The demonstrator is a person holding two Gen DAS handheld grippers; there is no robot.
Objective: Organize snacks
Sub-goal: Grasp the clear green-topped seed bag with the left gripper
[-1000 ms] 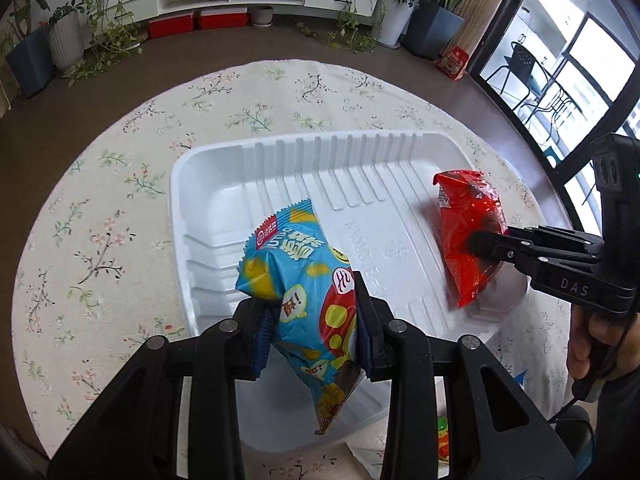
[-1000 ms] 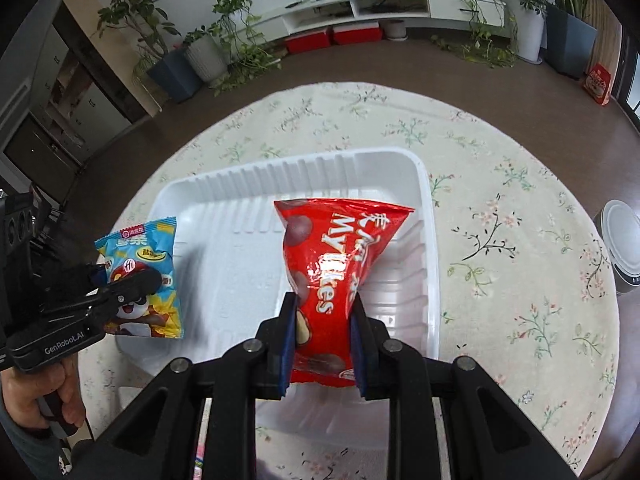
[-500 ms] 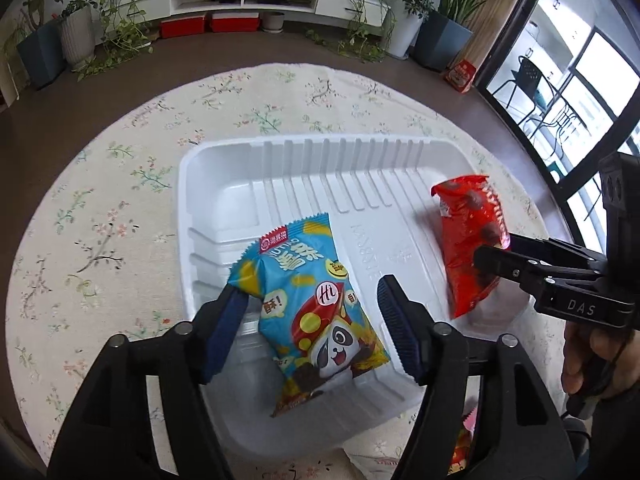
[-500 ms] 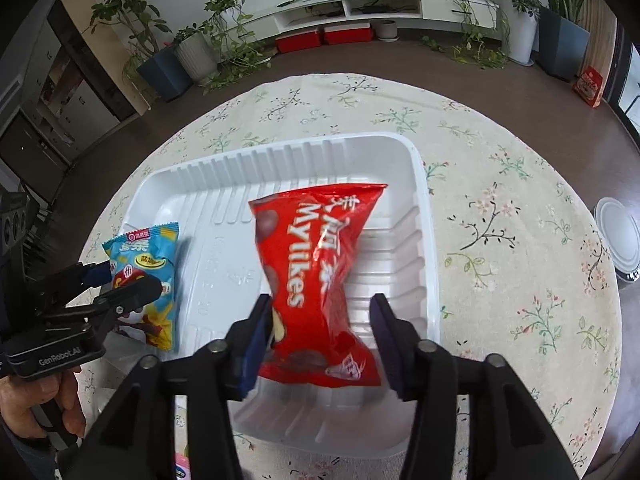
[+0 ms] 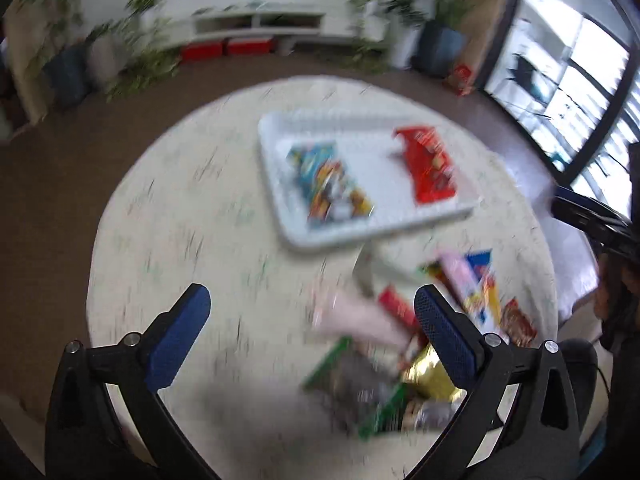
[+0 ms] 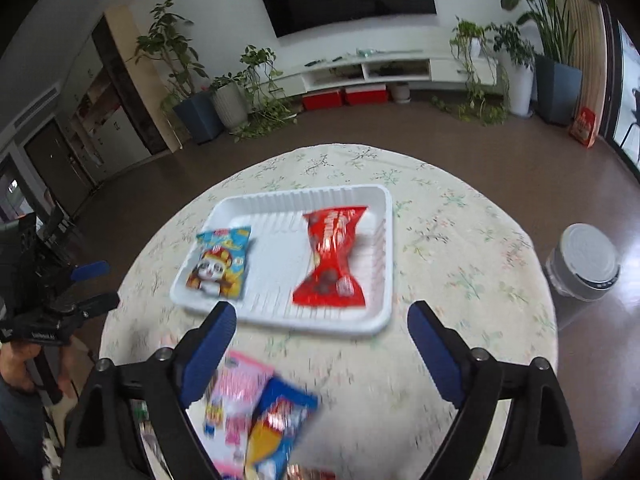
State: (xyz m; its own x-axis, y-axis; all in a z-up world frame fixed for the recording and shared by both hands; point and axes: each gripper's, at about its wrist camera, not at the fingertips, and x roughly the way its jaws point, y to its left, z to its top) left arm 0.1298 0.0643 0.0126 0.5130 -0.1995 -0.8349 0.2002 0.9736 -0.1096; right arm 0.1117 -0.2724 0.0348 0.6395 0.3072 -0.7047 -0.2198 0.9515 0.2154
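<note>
A white tray (image 6: pixel 382 236) sits on the round floral table. In it lie a blue panda snack bag (image 6: pixel 222 262) on the left and a red Mylikes bag (image 6: pixel 332 256) on the right; both also show, blurred, in the left wrist view: the blue bag (image 5: pixel 328 184) and the red bag (image 5: pixel 430 164). My right gripper (image 6: pixel 320 348) is open and empty, pulled back in front of the tray. My left gripper (image 5: pixel 312 328) is open and empty, well back from the tray (image 5: pixel 272 160). A pile of loose snack packs (image 5: pixel 420 340) lies near the table's front edge, under my right gripper (image 6: pixel 256 408).
A grey lidded bin (image 6: pixel 584 264) stands on the floor right of the table. The left gripper and hand (image 6: pixel 52 304) show at the left edge of the right wrist view. Plants and a TV shelf line the far wall.
Both grippers opened fully, let go of the blue bag and the red bag in the tray, and pulled back and up. The loose snack pile came into view.
</note>
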